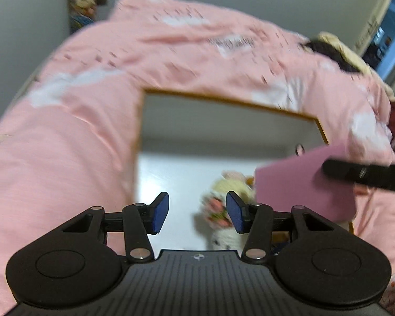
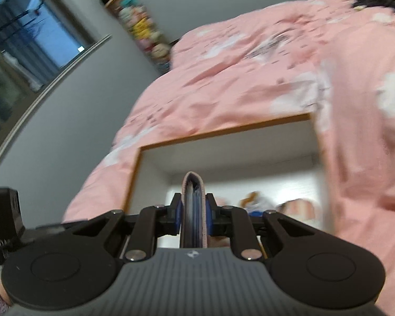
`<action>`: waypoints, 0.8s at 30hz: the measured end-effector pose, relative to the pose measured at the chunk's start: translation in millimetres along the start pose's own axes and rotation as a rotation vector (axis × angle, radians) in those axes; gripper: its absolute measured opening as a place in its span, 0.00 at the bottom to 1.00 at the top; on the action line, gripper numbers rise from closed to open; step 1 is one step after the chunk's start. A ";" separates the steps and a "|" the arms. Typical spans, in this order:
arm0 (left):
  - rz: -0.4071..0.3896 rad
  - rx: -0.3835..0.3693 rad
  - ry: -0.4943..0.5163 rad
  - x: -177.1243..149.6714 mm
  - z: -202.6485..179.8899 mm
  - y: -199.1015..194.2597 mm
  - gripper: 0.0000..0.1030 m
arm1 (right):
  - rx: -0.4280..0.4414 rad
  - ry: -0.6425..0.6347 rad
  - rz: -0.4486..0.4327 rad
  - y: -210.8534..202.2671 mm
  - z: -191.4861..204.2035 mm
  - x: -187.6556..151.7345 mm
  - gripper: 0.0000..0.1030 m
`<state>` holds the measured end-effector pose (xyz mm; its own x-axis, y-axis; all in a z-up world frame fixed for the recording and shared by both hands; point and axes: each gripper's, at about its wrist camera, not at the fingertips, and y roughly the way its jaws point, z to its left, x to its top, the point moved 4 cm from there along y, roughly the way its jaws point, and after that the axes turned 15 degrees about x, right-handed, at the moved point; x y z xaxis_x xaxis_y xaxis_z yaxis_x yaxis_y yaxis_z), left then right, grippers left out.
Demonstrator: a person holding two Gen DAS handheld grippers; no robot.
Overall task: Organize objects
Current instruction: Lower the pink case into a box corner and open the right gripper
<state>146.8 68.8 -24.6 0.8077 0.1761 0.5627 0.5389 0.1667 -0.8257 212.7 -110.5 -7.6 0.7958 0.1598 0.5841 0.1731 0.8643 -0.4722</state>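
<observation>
The right tongs (image 2: 194,212) clamp a pink wallet (image 2: 194,210) at lower centre, above the open box (image 2: 134,184). The left tongs (image 1: 197,210) gape empty above a plush toy (image 1: 225,210) inside it.

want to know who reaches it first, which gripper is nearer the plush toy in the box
Left. The left gripper hangs open just above the plush toy. The right gripper is shut on a pink notebook at the box's right side, farther off.
</observation>
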 end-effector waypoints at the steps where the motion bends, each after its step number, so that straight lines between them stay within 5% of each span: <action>1: -0.013 0.015 -0.016 1.3 7.6 -3.6 0.52 | 0.019 -0.006 0.021 7.3 3.9 0.1 0.18; 6: 0.001 0.083 -0.095 3.8 36.4 3.8 0.43 | 0.072 -0.131 0.161 54.1 26.2 -6.5 0.18; 15: 0.054 0.063 -0.118 -11.0 49.0 18.2 0.39 | 0.117 -0.396 0.501 126.1 40.7 -29.9 0.18; 24: 0.077 0.050 -0.142 -15.0 58.5 29.2 0.38 | 0.253 -0.585 0.762 169.1 45.4 -34.3 0.19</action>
<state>136.4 127.8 -54.9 0.8020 0.3253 0.5010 0.4617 0.1947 -0.8654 188.3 51.9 -77.6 0.2193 0.8663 0.4488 -0.4491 0.4980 -0.7418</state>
